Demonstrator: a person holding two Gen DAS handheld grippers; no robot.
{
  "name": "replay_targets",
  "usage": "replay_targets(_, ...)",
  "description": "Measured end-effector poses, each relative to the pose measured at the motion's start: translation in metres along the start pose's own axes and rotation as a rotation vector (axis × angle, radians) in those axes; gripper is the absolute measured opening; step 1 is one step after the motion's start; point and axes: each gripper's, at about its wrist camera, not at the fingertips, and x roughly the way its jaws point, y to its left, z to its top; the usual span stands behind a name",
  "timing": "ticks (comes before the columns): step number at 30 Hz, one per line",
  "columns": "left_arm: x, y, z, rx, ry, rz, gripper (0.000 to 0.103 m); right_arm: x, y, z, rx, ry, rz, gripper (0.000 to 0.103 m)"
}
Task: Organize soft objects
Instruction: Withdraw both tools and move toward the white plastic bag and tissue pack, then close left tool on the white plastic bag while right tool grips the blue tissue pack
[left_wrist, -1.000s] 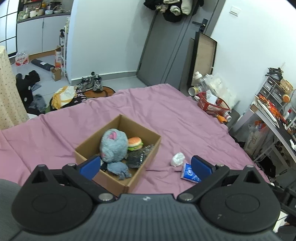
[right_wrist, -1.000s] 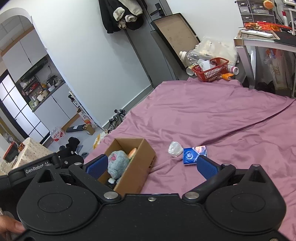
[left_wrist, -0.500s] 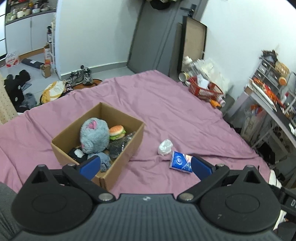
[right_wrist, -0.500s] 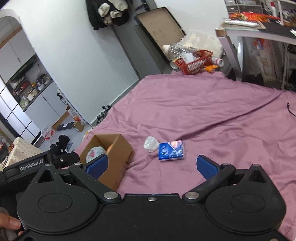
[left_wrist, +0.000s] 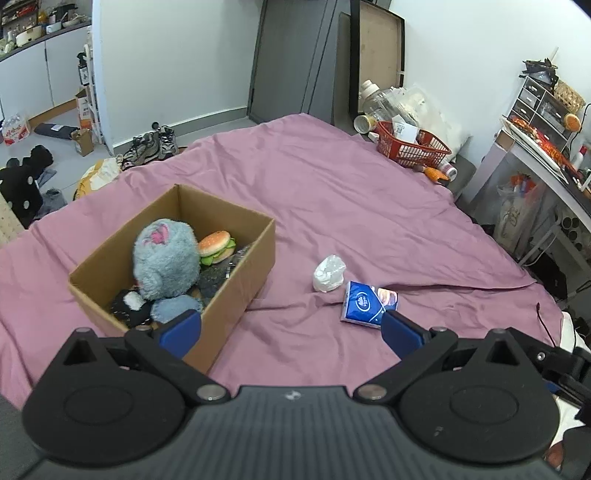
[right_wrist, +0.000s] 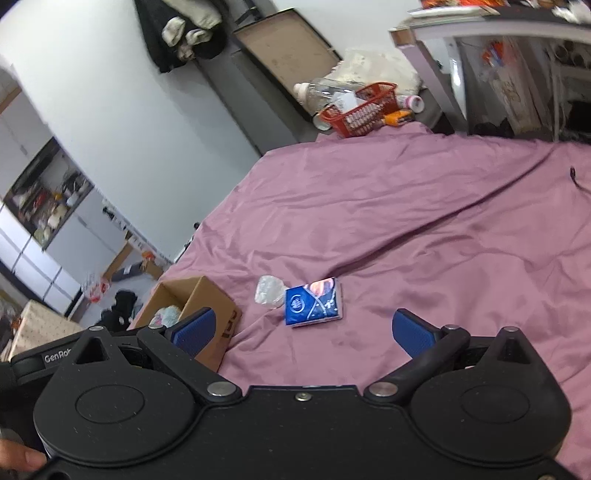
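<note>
Already the brown cardboard box held a grey plush toy, while a blue tissue pack and crumpled white wad lay outside on the purple bed, both grippers' fingers spread wide and empty.

The box is mostly hidden in the right wrist view. The gripper's blue finger covers its near corner, and only a bit of the fluffy grey toy peeks out. In the left wrist view, the grey toy covers part of the burger toy and the dark things under it. Those dark things at the bottom of the box are too mixed up to tell what they are. A blue finger hides one corner of the blue tissue pack. The coats on the door look blurry. The stuff on the far shelves is blurry and too small to make out. A fingertip is cut off at the picture's edge.
</note>
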Motion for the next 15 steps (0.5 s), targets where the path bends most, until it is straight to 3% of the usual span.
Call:
replay_targets(8, 0.038, -0.001, 0.000, -0.030, 0.009, -0.055, 0.099, 0.039, -0.017, -0.001, 0.074, 0.044, 0.037, 0.093)
replay_targets(15, 0.075, -0.007, 0.004, -0.018, 0.023, -0.080, 0.084, 0.071, -0.030, -0.001, 0.137, 0.102, 0.033, 0.086)
